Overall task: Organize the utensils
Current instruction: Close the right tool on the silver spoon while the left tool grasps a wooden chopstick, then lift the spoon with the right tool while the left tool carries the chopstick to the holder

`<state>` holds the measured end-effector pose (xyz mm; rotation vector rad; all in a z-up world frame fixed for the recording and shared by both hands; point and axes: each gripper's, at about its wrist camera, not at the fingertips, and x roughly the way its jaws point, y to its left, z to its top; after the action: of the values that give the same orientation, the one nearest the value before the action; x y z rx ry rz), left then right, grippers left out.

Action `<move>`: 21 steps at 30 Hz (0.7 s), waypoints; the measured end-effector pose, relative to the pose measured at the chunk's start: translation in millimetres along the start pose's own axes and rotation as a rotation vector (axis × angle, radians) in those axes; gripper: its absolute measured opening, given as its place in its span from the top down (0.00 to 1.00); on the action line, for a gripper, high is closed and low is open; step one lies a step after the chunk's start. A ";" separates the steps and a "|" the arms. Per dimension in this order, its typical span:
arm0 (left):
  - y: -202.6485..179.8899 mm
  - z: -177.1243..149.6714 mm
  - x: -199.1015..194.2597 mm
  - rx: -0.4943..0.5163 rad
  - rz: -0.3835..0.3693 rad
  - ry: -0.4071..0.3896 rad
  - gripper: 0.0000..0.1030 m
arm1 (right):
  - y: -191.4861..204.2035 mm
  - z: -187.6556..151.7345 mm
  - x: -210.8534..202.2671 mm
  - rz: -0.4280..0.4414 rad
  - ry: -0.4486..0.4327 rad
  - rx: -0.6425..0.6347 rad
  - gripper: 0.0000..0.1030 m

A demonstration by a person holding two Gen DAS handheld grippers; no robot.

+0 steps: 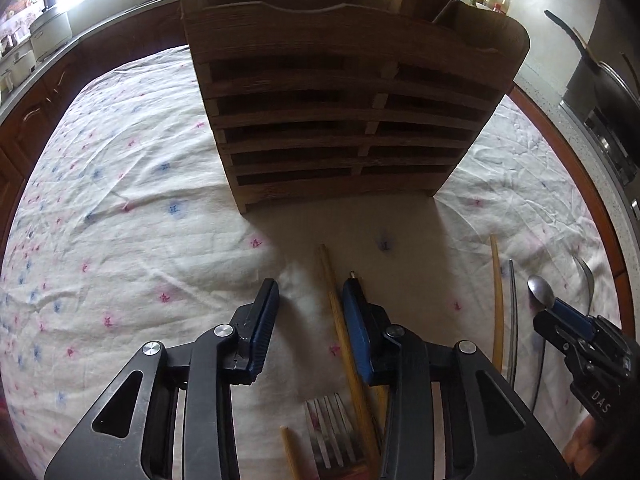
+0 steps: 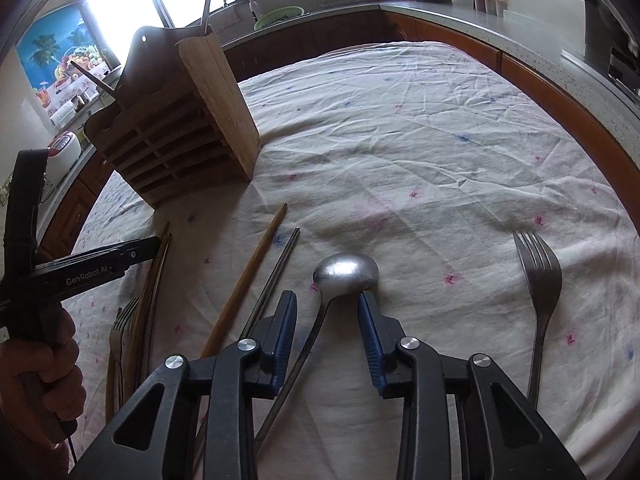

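Observation:
A slatted wooden utensil holder (image 1: 344, 112) stands on the cloth-covered table; it also shows in the right wrist view (image 2: 176, 136), with a few utensils standing in it. My left gripper (image 1: 312, 292) is open over a wooden chopstick (image 1: 340, 320), with a fork (image 1: 332, 432) below it. My right gripper (image 2: 328, 304) is open, its jaws either side of a metal spoon (image 2: 346, 272) that lies on the cloth. The right gripper (image 1: 560, 312) also shows in the left wrist view by the spoon bowl (image 1: 541, 289).
A wooden chopstick (image 2: 248, 276) and a metal chopstick (image 2: 276, 272) lie left of the spoon. A metal fork (image 2: 540, 280) lies to its right. More chopsticks and a fork (image 2: 128, 320) lie at the left. Kitchen counters (image 2: 440, 12) ring the table.

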<state>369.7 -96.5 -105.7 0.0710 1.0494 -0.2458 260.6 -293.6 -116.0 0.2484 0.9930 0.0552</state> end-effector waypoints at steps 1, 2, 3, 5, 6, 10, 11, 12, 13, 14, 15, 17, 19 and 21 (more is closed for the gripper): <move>-2.3 1.5 1.0 0.009 0.010 0.000 0.68 | 0.4 1.6 1.5 -0.003 0.001 -0.004 0.71; -4.6 2.7 2.5 0.019 0.021 -0.002 0.68 | 1.6 3.2 2.8 -0.007 0.002 -0.011 0.71; -7.8 3.5 3.4 0.034 0.032 -0.005 0.69 | 3.0 4.5 4.4 -0.014 0.002 -0.018 0.72; -13.7 3.3 3.8 0.066 0.038 -0.021 0.80 | 6.2 6.4 7.4 -0.028 -0.002 -0.037 0.73; -15.0 3.2 3.6 0.072 0.036 -0.023 0.89 | 8.0 6.8 8.3 -0.038 -0.005 -0.049 0.74; -11.4 2.7 0.5 0.052 0.007 -0.019 0.93 | 11.4 7.8 10.4 -0.030 -0.006 -0.055 0.93; -6.0 2.1 -2.3 0.031 -0.018 -0.019 0.93 | 11.5 7.9 9.7 -0.025 -0.005 -0.054 0.94; -1.2 1.6 -6.4 0.010 -0.044 -0.024 0.94 | 11.2 7.4 8.7 -0.012 -0.006 -0.048 0.94; 3.2 0.7 -12.6 -0.007 -0.065 -0.035 0.94 | 10.5 6.8 7.2 0.001 -0.006 -0.042 0.96; 6.8 -0.4 -19.6 -0.020 -0.080 -0.047 0.94 | 11.1 6.5 5.1 0.010 -0.009 -0.038 0.97; 10.4 -1.2 -27.6 -0.031 -0.097 -0.061 0.94 | 11.3 6.0 1.8 0.022 -0.016 -0.035 0.97; 17.8 -2.1 -44.9 -0.056 -0.131 -0.092 0.94 | 11.3 6.1 -5.3 0.049 -0.023 -0.026 0.98; 24.1 -4.7 -63.6 -0.079 -0.161 -0.126 0.95 | 11.6 6.7 -14.2 0.076 -0.037 -0.021 0.98; 26.4 -9.2 -83.7 -0.101 -0.187 -0.156 0.95 | 11.9 8.0 -23.2 0.101 -0.051 -0.016 0.98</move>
<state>328.5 -55.3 -39.4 -0.1360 0.9118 -0.3616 255.4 -287.1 -90.0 0.2838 0.9284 0.1487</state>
